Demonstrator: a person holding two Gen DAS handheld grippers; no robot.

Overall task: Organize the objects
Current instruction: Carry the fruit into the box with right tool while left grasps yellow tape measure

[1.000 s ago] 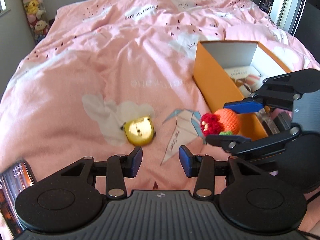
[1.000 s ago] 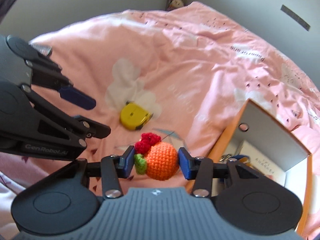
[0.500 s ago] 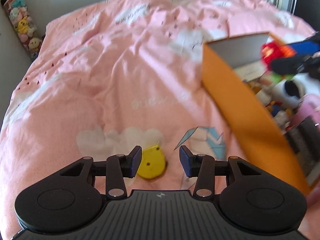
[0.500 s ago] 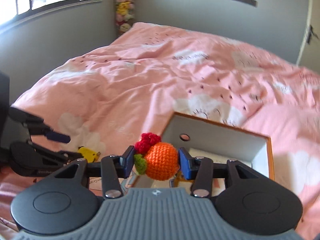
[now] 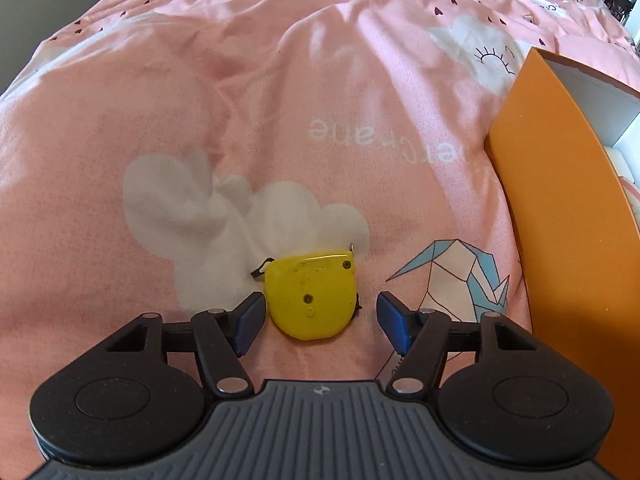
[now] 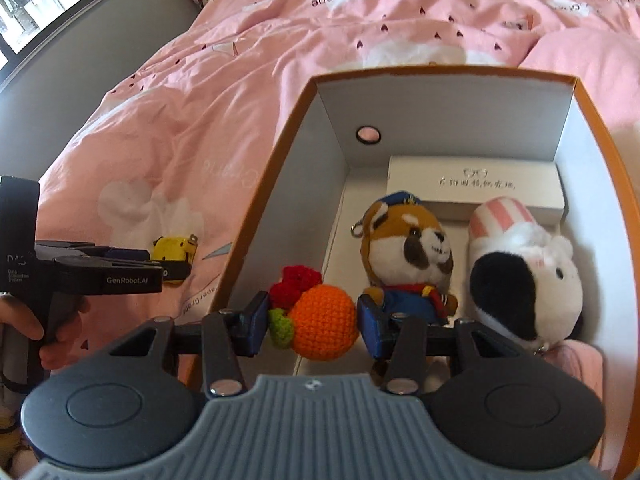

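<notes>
Left wrist view: opening left tongs [image 5: 320, 322] astride untouched yellow tape measure [image 5: 311, 297]; right tongs [image 6: 311, 322] clamping crochet orange [image 6: 320, 322].

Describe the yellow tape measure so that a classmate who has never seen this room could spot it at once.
Start at the pink duvet covering the bed, then find the orange box standing on it. Beside the box's outer wall, on a white cloud print next to a blue paper-crane drawing, lies the tape measure: a small, hard, glossy yellow case, the only loose item outside the box.

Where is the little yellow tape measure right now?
In the left wrist view, the yellow tape measure lies on the pink bedspread between the opening left tool, left of the orange box.
</notes>
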